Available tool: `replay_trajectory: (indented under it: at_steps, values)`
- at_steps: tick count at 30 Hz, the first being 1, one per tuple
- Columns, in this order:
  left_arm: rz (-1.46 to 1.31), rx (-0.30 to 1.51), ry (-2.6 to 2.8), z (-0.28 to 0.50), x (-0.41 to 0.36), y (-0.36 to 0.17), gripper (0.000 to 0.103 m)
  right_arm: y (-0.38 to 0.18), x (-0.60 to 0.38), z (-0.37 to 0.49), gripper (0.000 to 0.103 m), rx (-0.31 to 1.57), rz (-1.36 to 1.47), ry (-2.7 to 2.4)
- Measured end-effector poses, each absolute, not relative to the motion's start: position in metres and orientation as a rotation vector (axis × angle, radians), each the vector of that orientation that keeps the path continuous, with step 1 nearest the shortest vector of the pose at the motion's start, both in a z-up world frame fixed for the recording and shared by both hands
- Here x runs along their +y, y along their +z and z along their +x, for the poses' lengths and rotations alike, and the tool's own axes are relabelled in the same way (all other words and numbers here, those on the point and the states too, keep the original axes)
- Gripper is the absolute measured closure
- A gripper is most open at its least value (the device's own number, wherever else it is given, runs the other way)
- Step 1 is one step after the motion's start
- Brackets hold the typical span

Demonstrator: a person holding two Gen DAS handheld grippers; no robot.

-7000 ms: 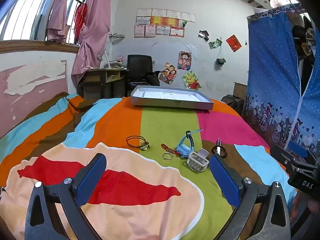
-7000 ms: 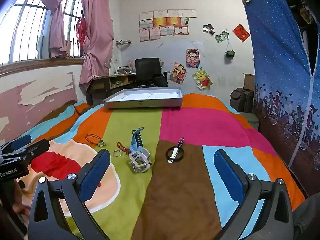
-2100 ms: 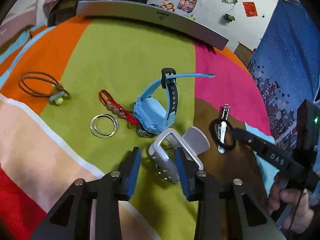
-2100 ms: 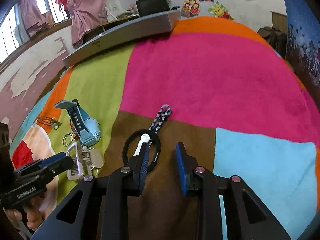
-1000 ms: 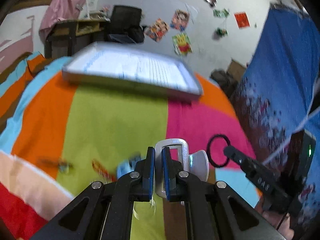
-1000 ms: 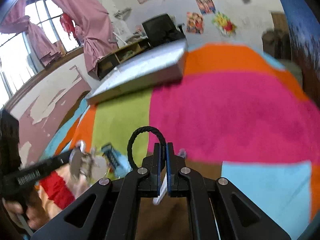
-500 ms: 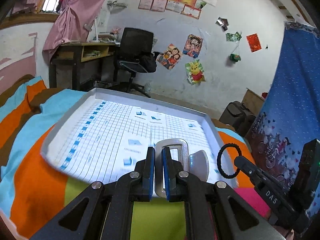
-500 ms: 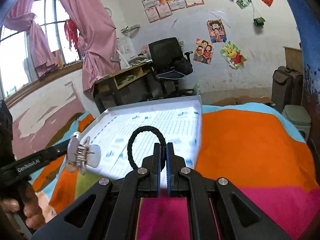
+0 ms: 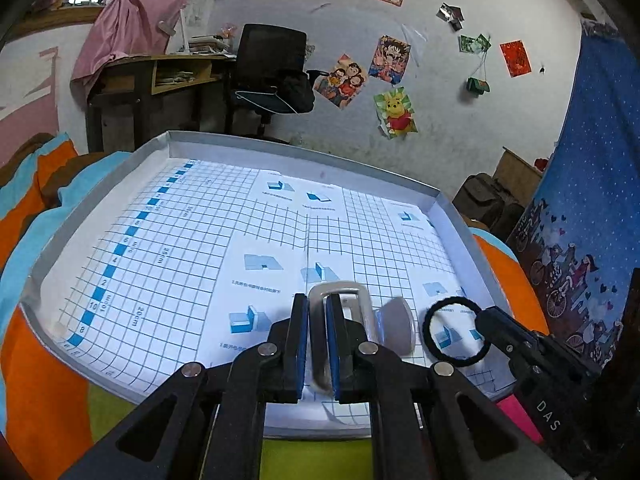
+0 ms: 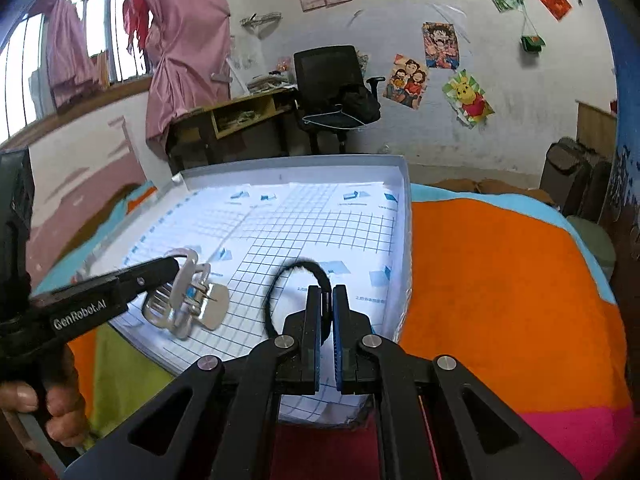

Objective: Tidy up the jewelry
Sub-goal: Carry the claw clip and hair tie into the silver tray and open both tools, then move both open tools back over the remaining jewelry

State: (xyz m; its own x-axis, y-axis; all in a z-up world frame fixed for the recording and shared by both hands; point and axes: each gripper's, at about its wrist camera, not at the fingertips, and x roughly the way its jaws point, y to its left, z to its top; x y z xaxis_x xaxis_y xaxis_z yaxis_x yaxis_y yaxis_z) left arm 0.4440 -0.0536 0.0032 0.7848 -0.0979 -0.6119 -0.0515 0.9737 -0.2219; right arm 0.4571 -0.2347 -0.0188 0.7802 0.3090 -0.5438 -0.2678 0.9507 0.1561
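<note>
The hair clip (image 9: 352,320) hangs over the near part of the tray (image 9: 100,200), pinched by one side of its grey frame between the blue pads of the left gripper (image 9: 316,344), whose jaws have just eased apart a little yet are pressed on the clip, nearly together; from the right wrist view the same clip (image 10: 188,300) shows its teeth and spring, held above the gridded paper and not touching it. Just to its right, the black hair tie (image 9: 454,332) stands up as a loop from the tips of the right gripper (image 10: 326,320), which is clamped almost fully together on the band's lower edge (image 10: 296,276) (the loop looks a little blurred). Both things are over the tray's near right part, clear of each other. The tray is a shallow grey box lined with blue-gridded paper (image 9: 200,248), lying on a bed (image 10: 500,280) with an orange, pink, green and blue striped cover. A hand (image 10: 44,408) grips the left gripper's handle at the lower left. Behind the bed stand a desk (image 10: 240,120) and a black chair (image 10: 332,88), with posters on the white wall (image 9: 440,100) and pink curtains (image 10: 184,40) by the window.
</note>
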Motion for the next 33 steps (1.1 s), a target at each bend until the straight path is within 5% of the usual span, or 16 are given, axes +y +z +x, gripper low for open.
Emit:
replay_trajectory:
  at_steps: [3, 7, 10, 14, 24, 33]
  values:
    - [-0.235, 0.655, -0.024, 0.439, -0.050, 0.007, 0.080, -0.015, -0.236, 0.450, 0.091, 0.583, 0.037, 0.300]
    - [-0.276, 0.595, 0.003, 0.417, -0.041, 0.017, 0.029, -0.004, -0.244, 0.434, 0.072, 0.553, 0.043, 0.289]
    - [-0.294, 0.528, 0.012, 0.397, -0.036, 0.028, 0.021, 0.007, -0.249, 0.419, 0.068, 0.521, 0.032, 0.283]
    - [-0.290, 0.473, 0.024, 0.362, -0.033, 0.042, 0.002, 0.026, -0.258, 0.389, 0.043, 0.470, 0.055, 0.271]
    - [-0.212, 0.351, 0.055, 0.260, -0.028, 0.081, 0.000, 0.071, -0.280, 0.290, 0.007, 0.357, 0.107, 0.289]
    - [-0.168, 0.304, 0.005, 0.175, -0.025, 0.090, 0.000, 0.089, -0.284, 0.186, 0.002, 0.236, 0.109, 0.248]
